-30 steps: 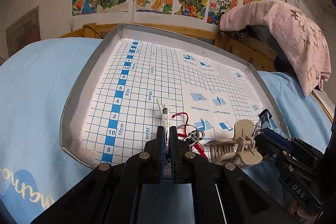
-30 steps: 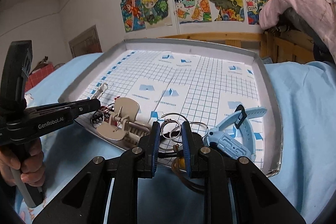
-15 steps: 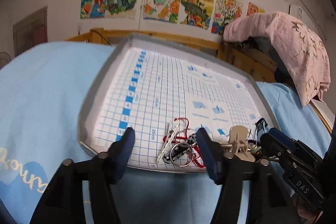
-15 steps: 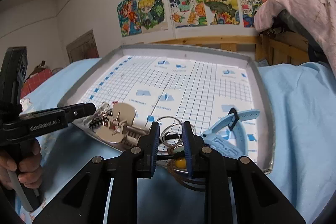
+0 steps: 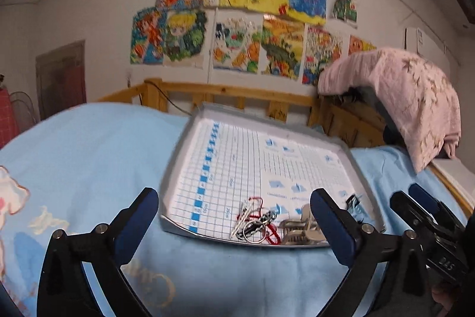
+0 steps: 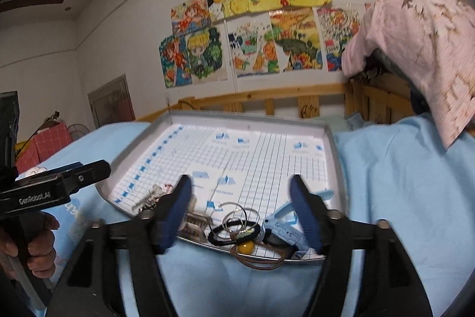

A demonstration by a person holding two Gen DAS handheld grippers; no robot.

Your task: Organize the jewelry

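Both hand-held grippers, left [image 5: 234, 223] and right [image 6: 239, 210], gape wide, empty; only right view shows blue watch [image 6: 282, 225]; red cord [image 5: 268, 228] blurred

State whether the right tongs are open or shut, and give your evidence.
Open. In the right wrist view, the right tongs have blue fingers spread wide apart above the tray, gripping nothing.

left tongs [image 5: 234, 223] spread wide | jewelry pile [image 5: 258, 223] on tray [image 5: 175, 177] near edge
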